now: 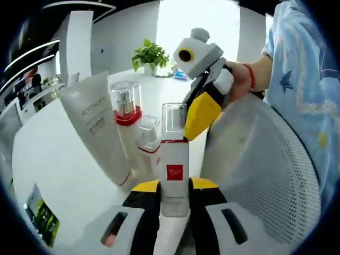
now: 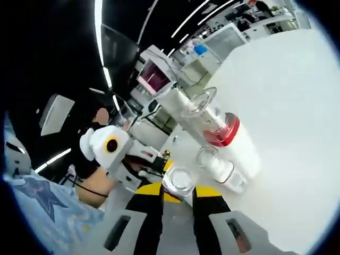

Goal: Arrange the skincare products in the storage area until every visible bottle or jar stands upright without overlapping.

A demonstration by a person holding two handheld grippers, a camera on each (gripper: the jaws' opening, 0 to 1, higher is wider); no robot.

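Observation:
A white bottle with a red square label and a clear cap stands upright on the white table, and my left gripper is shut on its lower body. My right gripper comes in from the upper right with its yellow fingertips against that cap. In the right gripper view the cap sits between the tips of my right gripper, which is closed on it. The left gripper shows at the left there.
Behind stand a white tube, a red-banded bottle and a smaller bottle, seen from above as tube, bottle and bottle. A white mesh basket lies right. A plant is far back.

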